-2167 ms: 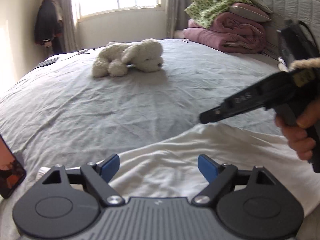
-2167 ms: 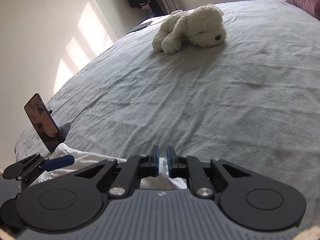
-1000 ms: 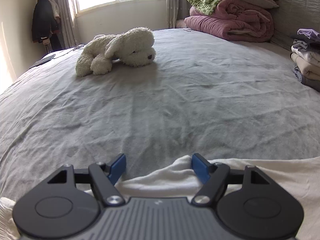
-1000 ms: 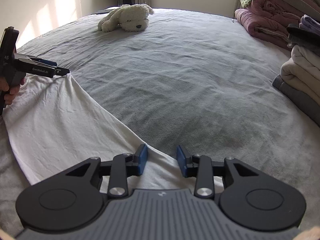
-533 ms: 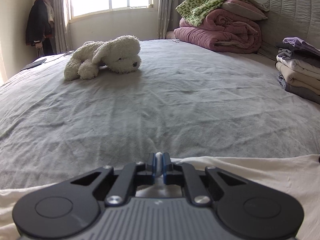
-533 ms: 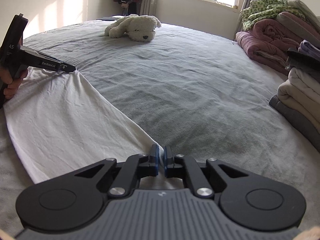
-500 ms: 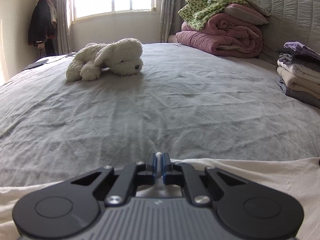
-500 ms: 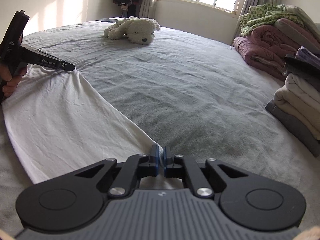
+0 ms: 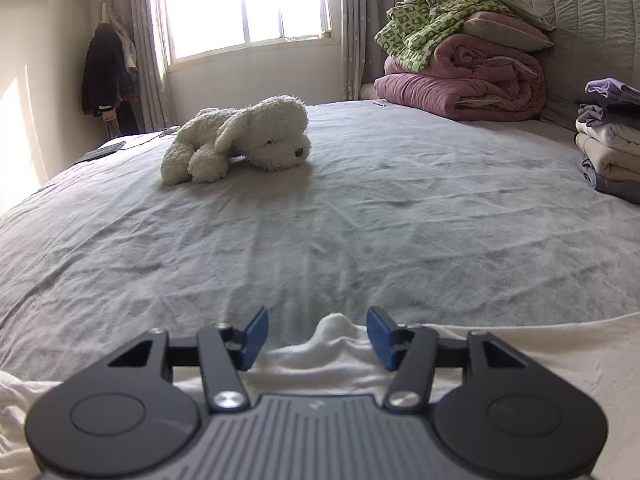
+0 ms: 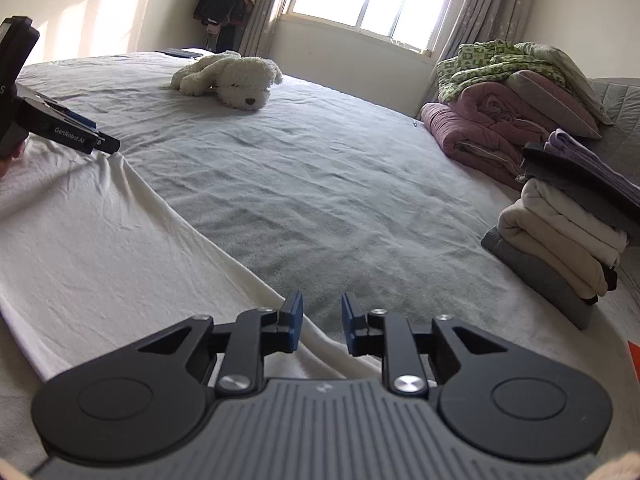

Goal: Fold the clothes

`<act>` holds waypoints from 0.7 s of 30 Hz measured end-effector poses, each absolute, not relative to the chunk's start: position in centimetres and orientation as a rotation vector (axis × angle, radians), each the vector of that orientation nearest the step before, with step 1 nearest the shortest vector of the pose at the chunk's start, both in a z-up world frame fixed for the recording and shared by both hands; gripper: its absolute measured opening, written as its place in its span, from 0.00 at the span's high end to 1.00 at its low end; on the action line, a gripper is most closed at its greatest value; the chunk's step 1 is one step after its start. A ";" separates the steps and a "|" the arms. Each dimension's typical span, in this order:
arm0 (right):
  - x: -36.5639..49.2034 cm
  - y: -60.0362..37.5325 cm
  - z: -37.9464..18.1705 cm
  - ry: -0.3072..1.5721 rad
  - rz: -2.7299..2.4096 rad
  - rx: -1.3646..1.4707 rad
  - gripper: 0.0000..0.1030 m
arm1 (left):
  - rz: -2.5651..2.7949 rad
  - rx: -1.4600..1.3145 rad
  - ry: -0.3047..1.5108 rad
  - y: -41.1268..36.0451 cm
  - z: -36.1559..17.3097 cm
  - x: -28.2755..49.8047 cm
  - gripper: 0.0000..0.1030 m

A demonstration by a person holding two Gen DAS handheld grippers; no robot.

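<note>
A grey bed (image 9: 360, 208) is seen, with a white garment (image 10: 100, 248) spread flat along its near edge and not yet folded. A stack of folded clothes (image 10: 568, 236) is judged finished work. The left hand-held gripper (image 9: 314, 330) is spread around a raised pinch of its hem; the right hand-held gripper (image 10: 320, 320) is spread too, nothing being held.

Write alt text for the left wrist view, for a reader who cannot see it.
The left gripper is open over the bunched edge of a white garment on a grey bed. Beyond lie a white plush dog, a pile of bedding and a stack of folded clothes at right.
</note>
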State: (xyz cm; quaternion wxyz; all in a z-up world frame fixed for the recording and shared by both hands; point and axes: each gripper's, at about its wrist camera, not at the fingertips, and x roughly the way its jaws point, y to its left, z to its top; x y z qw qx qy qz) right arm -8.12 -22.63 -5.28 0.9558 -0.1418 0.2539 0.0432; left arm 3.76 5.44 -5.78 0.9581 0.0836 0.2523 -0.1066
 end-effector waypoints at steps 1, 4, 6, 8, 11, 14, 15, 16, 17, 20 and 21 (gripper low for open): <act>-8.6 -23.0 -4.7 0.516 0.094 -0.258 0.72 | -0.229 0.179 0.504 5.5 -5.6 3.4 0.43; -9.3 -24.7 -3.5 0.572 0.107 -0.143 0.72 | -0.253 0.214 0.490 5.8 -5.1 2.4 0.40; -9.4 -26.2 -3.4 0.623 0.075 -0.076 0.72 | -0.261 0.224 0.490 6.1 -5.1 2.0 0.38; -9.2 -28.1 -4.2 0.648 0.014 -0.038 0.72 | -0.266 0.235 0.499 6.3 -5.5 1.8 0.36; -8.9 -31.1 -5.3 0.684 -0.077 0.019 0.72 | -0.266 0.253 0.520 6.6 -6.1 1.8 0.35; -8.7 -34.6 -6.2 0.686 -0.138 0.104 0.75 | -0.258 0.213 0.546 7.5 -6.5 2.2 0.31; -8.7 -35.5 -6.2 0.676 -0.155 0.132 0.76 | -0.253 0.195 0.553 7.8 -6.5 2.3 0.30; -8.7 -36.3 -6.0 0.668 -0.180 0.157 0.79 | -0.248 0.179 0.557 8.1 -6.5 2.3 0.29; -8.7 -36.6 -5.7 0.666 -0.231 0.167 0.76 | -0.241 0.166 0.559 8.3 -6.4 2.3 0.29; -9.8 -36.1 -4.8 0.643 -0.314 0.180 0.68 | -0.227 0.150 0.556 8.8 -6.0 2.0 0.29; -10.5 -35.6 -4.4 0.627 -0.308 0.195 0.66 | -0.229 0.151 0.550 8.9 -5.8 1.7 0.29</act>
